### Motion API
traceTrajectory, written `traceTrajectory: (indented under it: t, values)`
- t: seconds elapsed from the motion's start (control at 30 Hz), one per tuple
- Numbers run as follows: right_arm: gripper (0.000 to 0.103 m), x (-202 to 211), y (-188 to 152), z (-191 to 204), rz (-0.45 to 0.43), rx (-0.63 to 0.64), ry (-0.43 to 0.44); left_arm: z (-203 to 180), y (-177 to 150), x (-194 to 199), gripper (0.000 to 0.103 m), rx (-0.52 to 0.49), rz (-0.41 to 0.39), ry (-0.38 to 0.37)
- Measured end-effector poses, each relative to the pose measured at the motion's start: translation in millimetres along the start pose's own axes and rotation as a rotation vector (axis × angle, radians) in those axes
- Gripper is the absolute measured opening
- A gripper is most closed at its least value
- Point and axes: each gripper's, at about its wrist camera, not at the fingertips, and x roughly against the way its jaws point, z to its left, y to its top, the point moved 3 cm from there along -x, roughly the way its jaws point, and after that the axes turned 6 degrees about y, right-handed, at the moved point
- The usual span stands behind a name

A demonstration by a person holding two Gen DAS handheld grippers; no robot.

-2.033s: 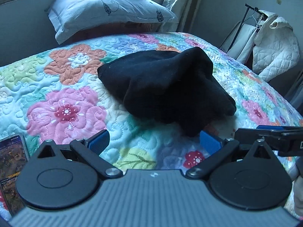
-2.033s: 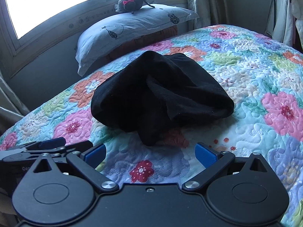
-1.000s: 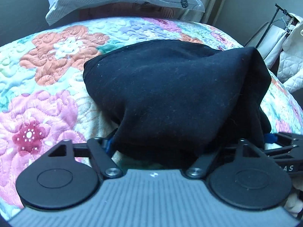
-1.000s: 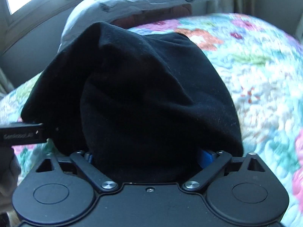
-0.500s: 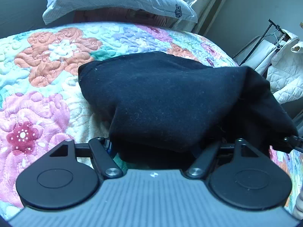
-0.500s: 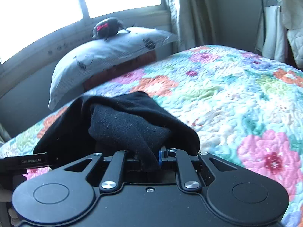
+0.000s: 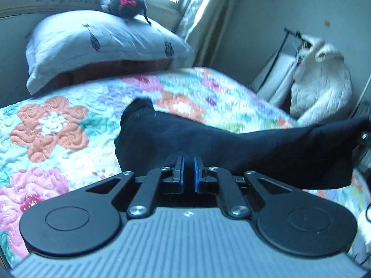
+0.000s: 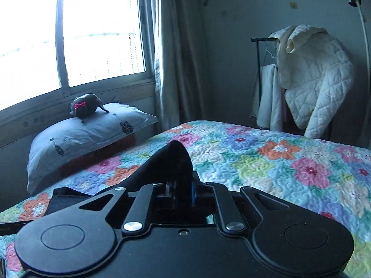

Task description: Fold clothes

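A black garment [image 7: 231, 146] is stretched across the floral quilt [image 7: 51, 125], lifted at its near edge. My left gripper [image 7: 188, 162] is shut on the garment's edge, blue pads nearly together. In the right wrist view the garment [image 8: 172, 162] rises in a peak from my right gripper [image 8: 179, 186], which is shut on it. The cloth spans from one gripper to the other, its far right end held up at the frame edge in the left wrist view.
A white pillow [image 7: 102, 44] with a grey plush toy [image 7: 126, 5] lies at the head of the bed under the window [image 8: 69, 34]. A cream quilted jacket [image 8: 317, 76] hangs on a rack beside the bed. The quilt [image 8: 278, 162] extends right.
Both grippers closed on the black garment and rose, moving apart. The crumpled heap has been pulled into a long stretched band above the quilt.
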Motion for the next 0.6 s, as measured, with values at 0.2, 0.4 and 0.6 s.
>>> traceTrajectory:
  t: [0.2,0.4,0.6]
  values:
    - [0.011,-0.4,-62.2,-27.8,0.165,0.006,-0.066,-34.1,-47.4,-38.6,0.052,-0.152,0.092,0.046]
    - [0.018,-2.5,-91.7,-30.4,0.268,-0.036,-0.013,-24.8,-65.3,-54.2,0.038,-0.138,0.155,0.056]
    - [0.057,-17.6,-104.1,-19.3,0.323,0.018,0.012,-7.5,-61.2,-54.1,0.037,-0.112,0.134,0.061]
